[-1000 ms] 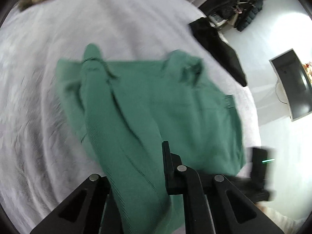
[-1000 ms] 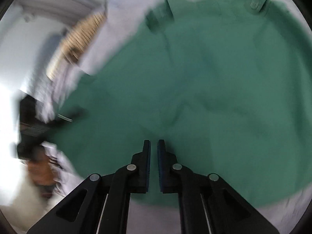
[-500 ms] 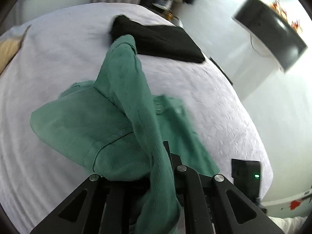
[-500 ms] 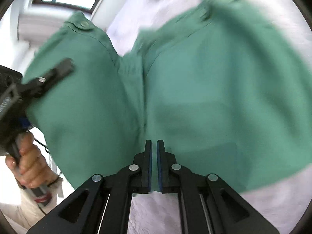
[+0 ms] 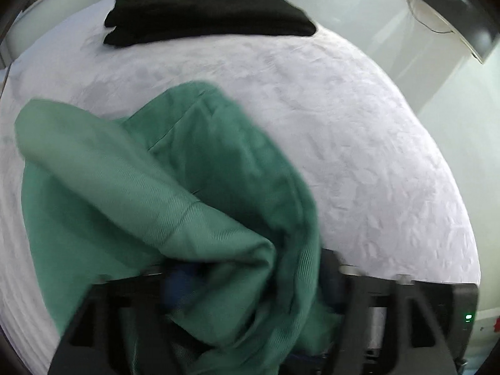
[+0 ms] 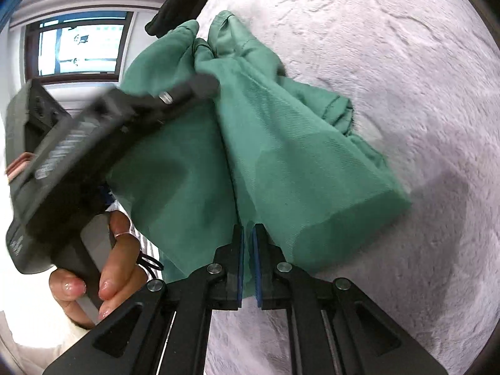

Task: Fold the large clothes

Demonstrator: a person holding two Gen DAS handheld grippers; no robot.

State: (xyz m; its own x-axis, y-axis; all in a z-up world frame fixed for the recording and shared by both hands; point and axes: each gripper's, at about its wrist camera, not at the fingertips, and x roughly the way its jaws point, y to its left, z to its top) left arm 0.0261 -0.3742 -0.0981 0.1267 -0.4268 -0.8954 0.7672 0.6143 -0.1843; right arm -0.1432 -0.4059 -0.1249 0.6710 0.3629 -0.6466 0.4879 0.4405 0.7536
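A green garment (image 6: 281, 143) hangs bunched above a white textured bedspread (image 6: 406, 78). My right gripper (image 6: 247, 262) is shut on its lower edge, the blue pads pinching the cloth. My left gripper (image 5: 250, 281) has its jaws spread wide, and the green garment (image 5: 175, 193) is draped thickly over and between them, hiding the pads. In the right wrist view the left gripper (image 6: 200, 86) shows at upper left, held by a hand, with the cloth folded over its tip.
A folded black garment (image 5: 206, 15) lies at the far side of the bed (image 5: 359, 125). A window (image 6: 81, 47) and curtains show behind. A dark screen (image 5: 453, 9) hangs on the white wall at right.
The garment, spread flat on the bed a second ago, is now lifted and bunched between the two grippers. The left gripper's jaws look wider apart than before.
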